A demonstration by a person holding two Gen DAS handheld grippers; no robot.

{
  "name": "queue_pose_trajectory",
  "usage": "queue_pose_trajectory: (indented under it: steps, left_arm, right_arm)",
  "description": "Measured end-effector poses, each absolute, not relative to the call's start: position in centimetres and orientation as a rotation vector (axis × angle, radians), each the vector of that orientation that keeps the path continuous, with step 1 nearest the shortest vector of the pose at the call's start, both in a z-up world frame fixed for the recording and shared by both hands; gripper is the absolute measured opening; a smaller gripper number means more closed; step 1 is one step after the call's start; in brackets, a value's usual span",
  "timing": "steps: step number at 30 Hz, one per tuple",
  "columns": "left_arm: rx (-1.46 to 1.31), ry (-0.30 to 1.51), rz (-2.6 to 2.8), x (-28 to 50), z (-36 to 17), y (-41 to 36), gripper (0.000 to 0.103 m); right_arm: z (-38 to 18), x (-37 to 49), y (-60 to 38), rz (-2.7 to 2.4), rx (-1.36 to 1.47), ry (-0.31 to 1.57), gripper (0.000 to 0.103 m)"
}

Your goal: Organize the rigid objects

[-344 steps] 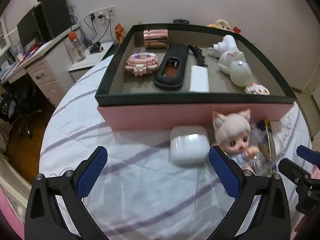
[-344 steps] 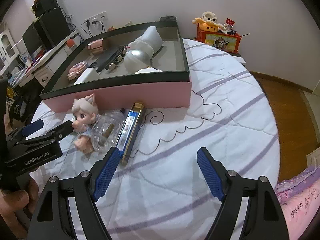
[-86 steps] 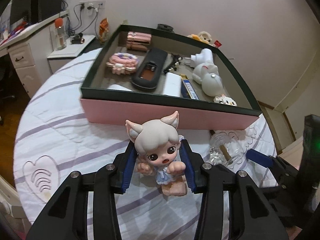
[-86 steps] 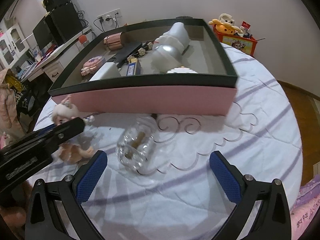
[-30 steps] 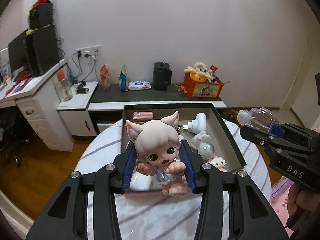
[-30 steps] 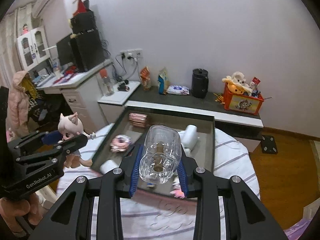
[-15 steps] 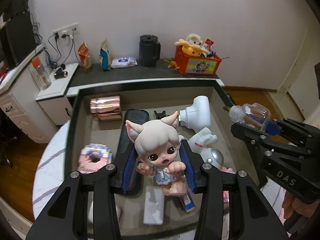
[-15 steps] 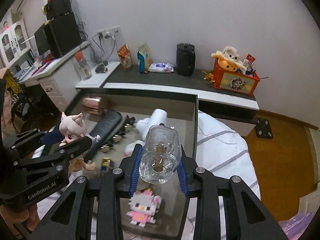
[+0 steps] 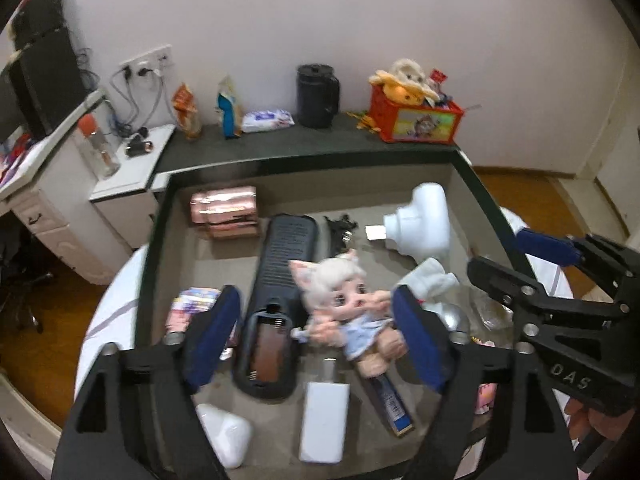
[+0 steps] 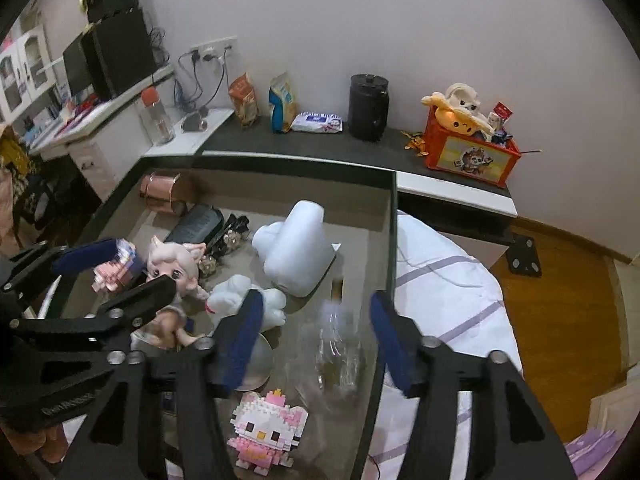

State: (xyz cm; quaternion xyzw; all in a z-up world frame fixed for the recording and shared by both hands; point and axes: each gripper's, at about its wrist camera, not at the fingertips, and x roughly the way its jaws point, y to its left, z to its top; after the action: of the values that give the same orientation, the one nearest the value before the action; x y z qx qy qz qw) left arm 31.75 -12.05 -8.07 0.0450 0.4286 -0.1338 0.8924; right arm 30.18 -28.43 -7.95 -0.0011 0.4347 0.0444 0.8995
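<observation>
The dark-rimmed box (image 9: 152,240) lies below both grippers. My left gripper (image 9: 316,332) hangs over its middle, jaws opening. The cat-eared doll (image 9: 344,308) is blurred and tilted between the pads, free of them, above a black case (image 9: 280,280). My right gripper (image 10: 314,336) is over the box's right side (image 10: 394,240), jaws opening too. The clear glass bottle (image 10: 336,340) is a blur between its pads, loose. In the right wrist view the left gripper (image 10: 124,272) and doll (image 10: 172,260) show at the left. In the left wrist view the right gripper (image 9: 560,272) shows at the right.
The box also holds a white power bank (image 9: 324,420), a white earbud case (image 9: 224,432), a rose-gold cylinder (image 9: 224,208), a white charger (image 9: 424,220), a white cat figure (image 10: 248,300) and a pink brick kitty (image 10: 268,436). Behind stand a black kettle (image 10: 368,108) and a red toy crate (image 10: 468,156).
Both grippers came down over the box, then both jaws spread wide. The doll has slipped from the left pads and tilted; the bottle has dropped out of the right pads.
</observation>
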Motion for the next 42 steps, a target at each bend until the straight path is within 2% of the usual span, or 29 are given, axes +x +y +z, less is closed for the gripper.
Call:
queue_pose_trajectory:
  steps: [1,3,8,11,15,24,27,42]
  left_arm:
    - [0.083,0.882,-0.274,31.5,-7.8,-11.7,0.089]
    - [0.066,0.867,-0.264,30.8,-6.9,-10.9,0.096]
    - [0.08,0.821,-0.224,28.0,-4.8,-9.9,0.102]
    - [0.101,0.796,-0.188,26.4,-3.9,-9.3,0.103]
    - [0.1,0.791,-0.151,23.8,-2.8,-7.9,0.103]
    - [0.089,0.745,-0.162,15.5,-0.8,-5.6,0.103]
    - [0.091,0.729,-0.16,12.8,0.0,-5.1,0.103]
    - [0.067,0.639,-0.102,1.0,3.2,-1.3,0.103]
  right_arm:
    - [-7.7,30.0,-28.5,0.084,0.004,0.893,0.073]
    - [-7.1,29.4,-28.8,0.081,0.022,0.879,0.082]
    - [-6.4,27.9,-28.8,0.136,0.128,0.893,0.084]
    - [-5.9,26.4,-28.7,0.151,0.19,0.89,0.085]
    - [-4.4,23.8,-27.9,0.127,0.207,0.868,0.092]
    - [-0.5,16.3,-26.8,0.08,0.188,0.795,0.093]
    - [0.7,13.5,-26.3,0.091,0.176,0.765,0.103]
    - [6.0,-0.3,-24.7,0.096,0.117,0.592,0.103]
